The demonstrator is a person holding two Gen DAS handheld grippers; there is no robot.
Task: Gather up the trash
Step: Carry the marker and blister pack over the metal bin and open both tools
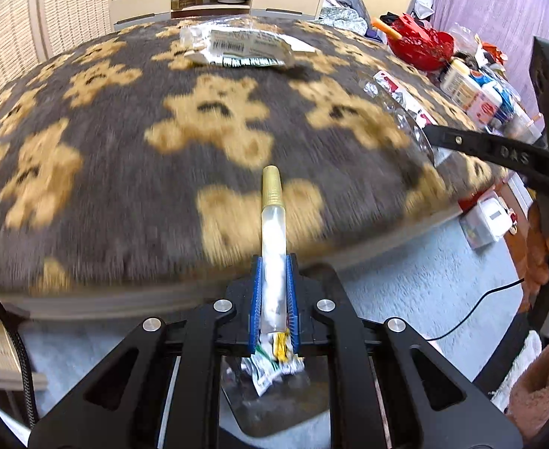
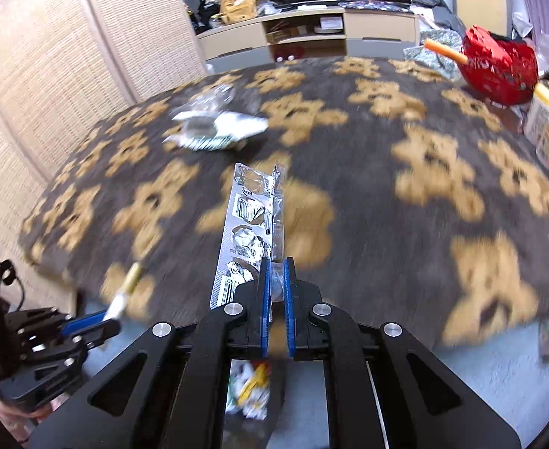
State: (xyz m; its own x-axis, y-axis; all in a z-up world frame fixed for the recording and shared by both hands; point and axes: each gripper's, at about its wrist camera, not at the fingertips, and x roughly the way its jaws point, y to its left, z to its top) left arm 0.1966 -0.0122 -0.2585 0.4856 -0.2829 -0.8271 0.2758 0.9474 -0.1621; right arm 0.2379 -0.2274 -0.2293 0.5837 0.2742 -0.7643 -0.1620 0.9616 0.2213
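So both claws have something pinched right now. The left claw [image 1: 273, 280] is clenched on a clear tube with a gold cap [image 1: 272, 224], which sticks straight out past the blue pads, gold end pointing far over the teddy bear blanket [image 1: 125, 149]; from the right wrist camera the same tube [image 2: 125, 292] shows at the near left edge of the bed. The right claw [image 2: 276, 280] is squeezed onto the edge of a used blister pack [image 2: 248, 232], a silvery strip with popped foil pockets and barcodes, held up over the blanket and running away from the pads. Farther out on the blanket, left of centre, a crumpled clear plastic wrapper [image 2: 218, 127] with a printed label lies on its own, well apart from both claws. A red bag [image 2: 499, 63] sits at the far right with an orange stick poking out, and some bottles [image 2: 547, 134] crowd the right edge. Below each claw there's a bit of crumpled paper trash [image 1: 274, 363] in white, green and yellow, but I can't tell what it's resting in. The background is motion-blurred.
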